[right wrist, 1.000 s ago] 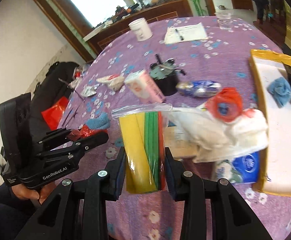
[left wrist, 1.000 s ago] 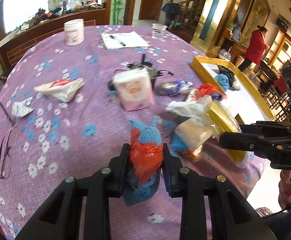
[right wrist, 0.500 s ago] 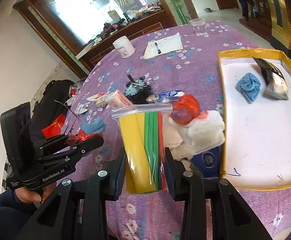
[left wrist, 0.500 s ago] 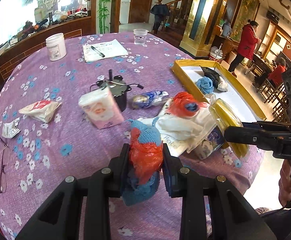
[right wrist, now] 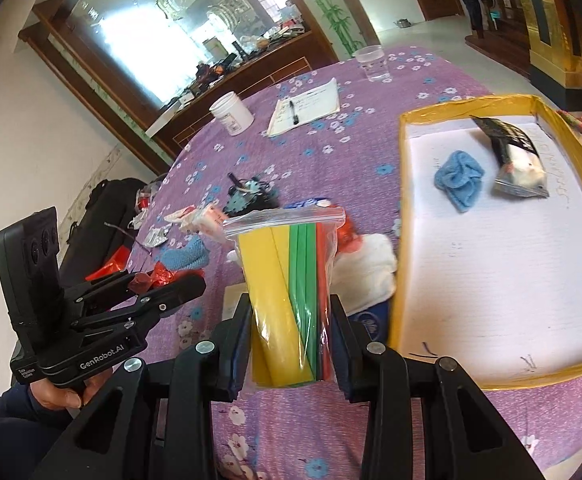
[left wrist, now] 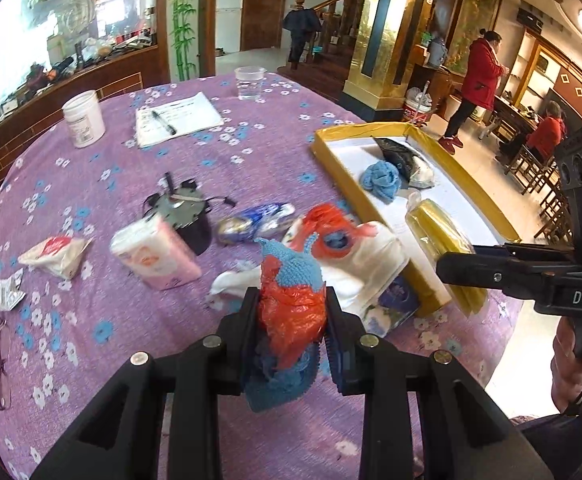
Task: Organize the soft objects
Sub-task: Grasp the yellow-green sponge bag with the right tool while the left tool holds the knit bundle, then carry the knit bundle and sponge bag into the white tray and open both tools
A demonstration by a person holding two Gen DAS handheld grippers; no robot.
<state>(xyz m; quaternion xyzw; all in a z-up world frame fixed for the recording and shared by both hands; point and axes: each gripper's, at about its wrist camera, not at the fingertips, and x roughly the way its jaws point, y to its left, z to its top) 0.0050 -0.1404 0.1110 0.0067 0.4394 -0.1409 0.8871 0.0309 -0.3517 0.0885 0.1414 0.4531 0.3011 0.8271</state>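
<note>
My left gripper (left wrist: 291, 320) is shut on a blue knitted piece wrapped in red plastic (left wrist: 291, 300), held above the purple flowered tablecloth (left wrist: 91, 184). My right gripper (right wrist: 290, 322) is shut on a zip bag of yellow, green and red sheets (right wrist: 287, 280), lifted near the yellow-rimmed white tray (right wrist: 399, 240). That tray holds a blue knitted cloth (right wrist: 460, 180) and a dark snack packet (right wrist: 515, 160). In the left wrist view the right gripper (left wrist: 463, 268) and its bag (left wrist: 439, 240) hang over the tray's near corner (left wrist: 423, 300).
On the cloth lie a pink tissue pack (left wrist: 155, 256), a white bundle with a red-and-blue piece (left wrist: 355, 248), a foil packet (left wrist: 255, 222), a black round device (left wrist: 183, 216), a white jar (left wrist: 83, 118), a notepad with pen (left wrist: 175, 118), a plastic cup (left wrist: 249, 82) and glasses (left wrist: 1, 364). People stand beyond.
Both grippers have carried their loads to the right, toward the tray. The tray now fills more of the right wrist view. Both grips are unchanged.
</note>
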